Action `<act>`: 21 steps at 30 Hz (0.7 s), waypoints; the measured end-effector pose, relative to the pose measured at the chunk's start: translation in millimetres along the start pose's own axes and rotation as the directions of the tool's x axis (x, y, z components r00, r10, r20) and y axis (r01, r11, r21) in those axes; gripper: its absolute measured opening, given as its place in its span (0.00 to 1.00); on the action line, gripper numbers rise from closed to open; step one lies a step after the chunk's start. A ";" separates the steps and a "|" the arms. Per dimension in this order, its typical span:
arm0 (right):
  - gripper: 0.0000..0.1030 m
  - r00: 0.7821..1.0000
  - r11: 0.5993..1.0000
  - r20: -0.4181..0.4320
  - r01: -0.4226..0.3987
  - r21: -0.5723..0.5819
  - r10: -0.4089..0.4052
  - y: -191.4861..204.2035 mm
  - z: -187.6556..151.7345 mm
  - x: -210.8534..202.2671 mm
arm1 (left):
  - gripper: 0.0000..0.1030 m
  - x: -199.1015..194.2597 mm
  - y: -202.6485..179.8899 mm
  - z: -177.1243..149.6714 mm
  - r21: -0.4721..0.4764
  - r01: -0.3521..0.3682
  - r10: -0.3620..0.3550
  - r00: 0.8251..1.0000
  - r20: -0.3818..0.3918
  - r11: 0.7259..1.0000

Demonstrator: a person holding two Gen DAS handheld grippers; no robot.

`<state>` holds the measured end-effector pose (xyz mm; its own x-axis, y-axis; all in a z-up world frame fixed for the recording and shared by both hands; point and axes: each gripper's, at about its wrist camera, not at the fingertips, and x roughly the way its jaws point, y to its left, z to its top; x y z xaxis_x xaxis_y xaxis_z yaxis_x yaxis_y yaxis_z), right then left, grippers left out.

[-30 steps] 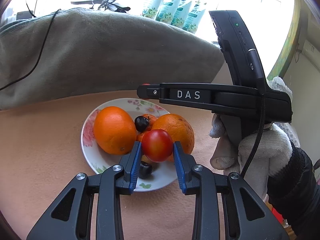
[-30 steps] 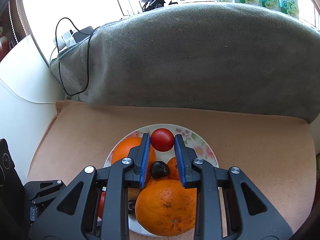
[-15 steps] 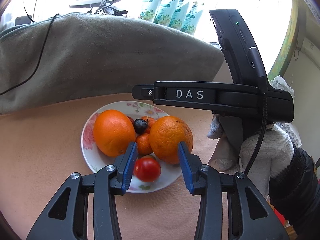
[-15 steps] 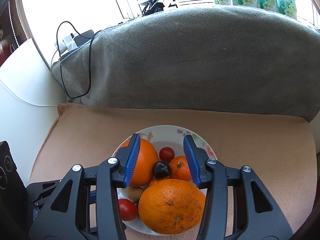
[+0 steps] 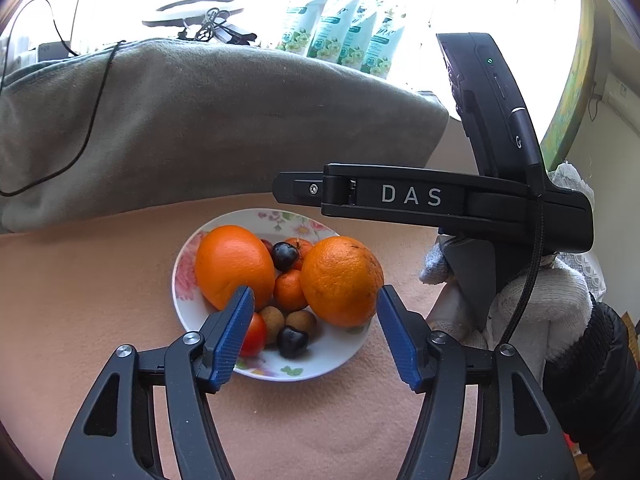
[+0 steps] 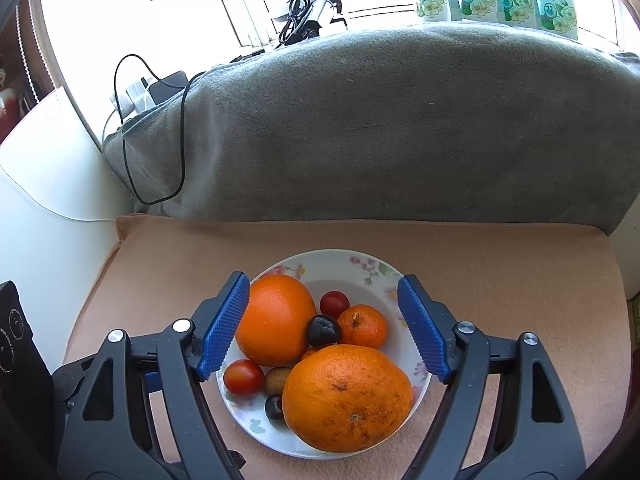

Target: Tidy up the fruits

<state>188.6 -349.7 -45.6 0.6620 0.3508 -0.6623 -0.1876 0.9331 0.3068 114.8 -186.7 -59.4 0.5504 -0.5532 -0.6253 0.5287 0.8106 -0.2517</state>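
A floral white plate on the peach cloth carries two big oranges, a mandarin, two small red tomatoes, dark cherries and brown longans. My left gripper hangs over the plate's near edge, its jaws opening with nothing pressed between them. My right gripper hovers over the plate from the other side, jaws opening wide and gripping nothing; in the left wrist view its black body reaches in from the right, held by a white-gloved hand.
A grey blanket-covered hump rises right behind the plate, with a black cable draped over it. Green-white pouches stand on the sill behind. A white wall lies on the left in the right wrist view.
Both grippers opened. The left one released a red tomato onto the plate's near edge; the right one let a smaller red tomato go at the plate's middle. Both pulled back slightly.
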 end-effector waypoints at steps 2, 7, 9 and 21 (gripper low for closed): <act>0.84 1.000 1.000 0.004 -0.001 0.005 0.001 -0.5 -2.1 -3.1 | 0.68 -2.3 -0.1 -0.1 0.000 -0.006 0.006 1.000 0.005 1.000; 0.84 1.000 1.000 0.013 -0.002 0.028 0.002 -1.2 -9.2 -10.8 | 0.73 -10.6 1.3 -1.6 -0.005 -0.027 0.027 1.000 0.010 1.000; 0.84 1.000 0.999 0.028 0.003 0.034 -0.004 -0.5 -13.2 -15.7 | 0.74 -12.5 2.6 -3.8 -0.011 -0.033 0.033 0.999 0.012 0.999; 0.84 0.992 0.999 0.116 0.045 0.018 -0.046 14.9 -42.1 -60.0 | 0.76 -43.0 6.4 -17.9 -0.004 -0.106 0.106 0.993 0.043 0.994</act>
<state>115.6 -353.4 -30.1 0.7494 0.2956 -0.5925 -0.1445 0.9462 0.2893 83.0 -154.3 -47.3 0.6303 -0.4720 -0.6164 0.4650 0.8653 -0.1872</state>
